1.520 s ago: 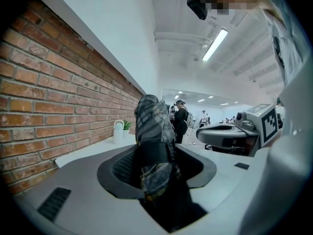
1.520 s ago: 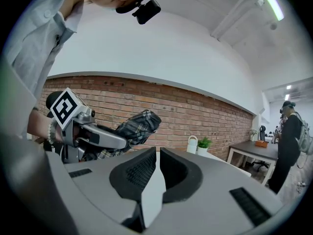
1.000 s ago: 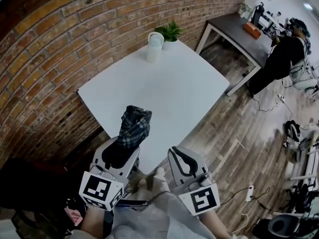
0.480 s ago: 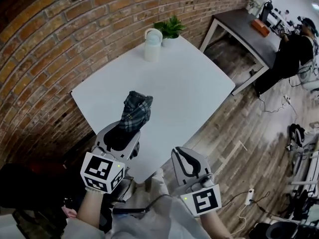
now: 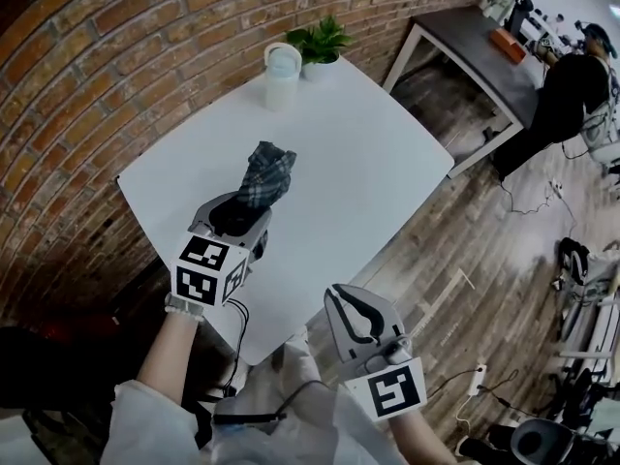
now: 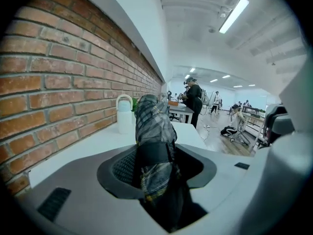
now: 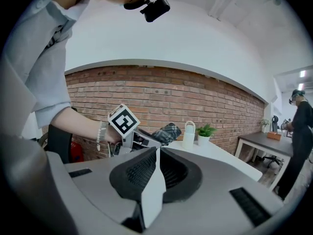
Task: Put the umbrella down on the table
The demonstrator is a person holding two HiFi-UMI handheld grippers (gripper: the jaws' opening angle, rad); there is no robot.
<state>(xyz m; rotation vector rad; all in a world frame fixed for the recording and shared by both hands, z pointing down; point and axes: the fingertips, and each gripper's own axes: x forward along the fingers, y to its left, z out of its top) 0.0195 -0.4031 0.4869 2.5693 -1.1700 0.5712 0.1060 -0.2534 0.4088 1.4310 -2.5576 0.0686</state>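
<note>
One folded plaid umbrella (image 5: 266,174), prob. fabric

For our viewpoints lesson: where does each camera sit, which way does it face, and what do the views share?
Head view: on the person's head, looking steeply down at the table; the left gripper, right gripper and arms show.
Left gripper view: rides the left gripper, facing along the brick wall; its jaws grip the umbrella.
Right gripper view: rides the right gripper, jaws shut, facing the person's left forearm.
All three share the umbrella and bottle.
</note>
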